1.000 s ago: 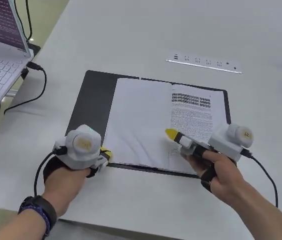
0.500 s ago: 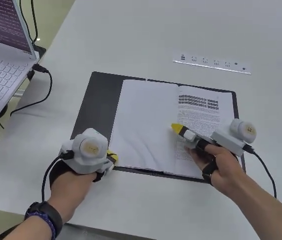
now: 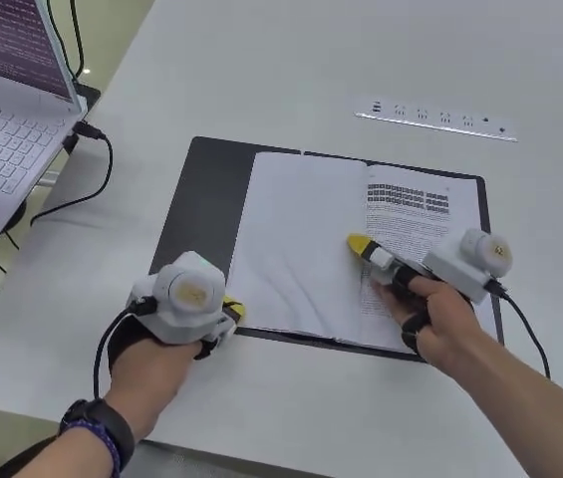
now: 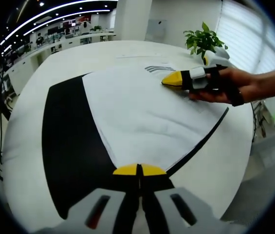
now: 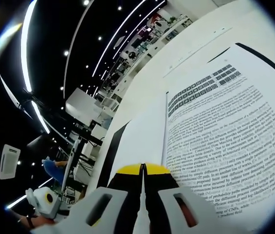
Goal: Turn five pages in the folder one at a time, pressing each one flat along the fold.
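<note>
The right gripper (image 3: 360, 244), fingers pressed together, seemingly touches the open folder (image 3: 199, 204) at its fold; the left gripper (image 3: 229, 313), fingers also together, sits at the folder's near edge.

one table (image 3: 261, 70). one folder (image 3: 201, 209), lying open. two pages on view: one blank page (image 3: 296, 239), one printed page (image 3: 411, 229). two grippers, a left gripper (image 3: 231, 311) and a right gripper (image 3: 359, 243), each with two yellow-tipped jaws pressed together. two hands, a left hand (image 3: 151, 363) and a right hand (image 3: 440, 324), one per gripper. one laptop (image 3: 2, 129), with one black cable (image 3: 82, 189) plugged into its side. one socket strip (image 3: 438, 119). one wristband (image 3: 97, 423) on the left wrist. one potted plant (image 4: 203, 40), seen in the left gripper view.
</note>
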